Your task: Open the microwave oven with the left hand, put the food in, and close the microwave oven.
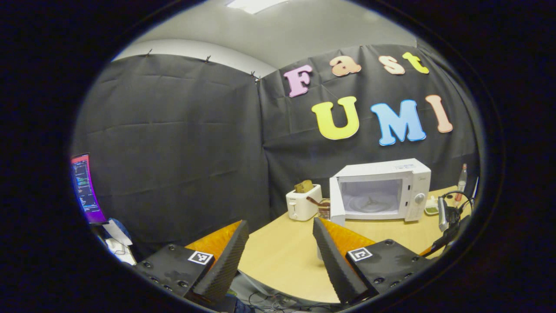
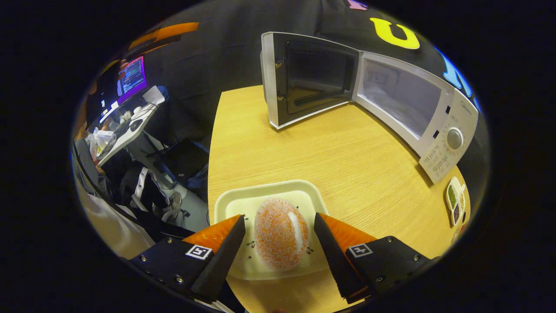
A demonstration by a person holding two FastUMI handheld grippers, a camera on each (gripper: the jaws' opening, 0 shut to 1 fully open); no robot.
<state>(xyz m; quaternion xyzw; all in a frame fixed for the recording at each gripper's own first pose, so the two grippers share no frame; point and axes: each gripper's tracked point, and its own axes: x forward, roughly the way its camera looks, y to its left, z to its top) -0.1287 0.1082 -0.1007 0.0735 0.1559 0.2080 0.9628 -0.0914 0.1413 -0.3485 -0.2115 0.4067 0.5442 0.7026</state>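
Note:
The white microwave [image 1: 408,191] [image 2: 438,130] stands at the back of the wooden table [image 2: 347,152], its door [image 1: 336,202] [image 2: 304,78] swung wide open and the cavity bare. In the right gripper view, the food, a round orange sugar-coated bun [image 2: 281,232], lies on a pale rectangular plate [image 2: 260,195] near the table's front edge. My right gripper [image 2: 280,248] is open, one finger on each side of the bun with a small gap to it. My left gripper [image 1: 280,250] is open and holds nothing, well back from the microwave at the table's left front.
Left of the microwave are a white toaster [image 1: 304,202] and a small cup [image 1: 323,208]. Right of it are a small divided dish [image 2: 455,202] [image 1: 431,208] and a bottle [image 1: 462,178]. A dark cabled device [image 1: 447,215] sits at the right edge. A desk with a monitor [image 2: 132,78] lies off to the left.

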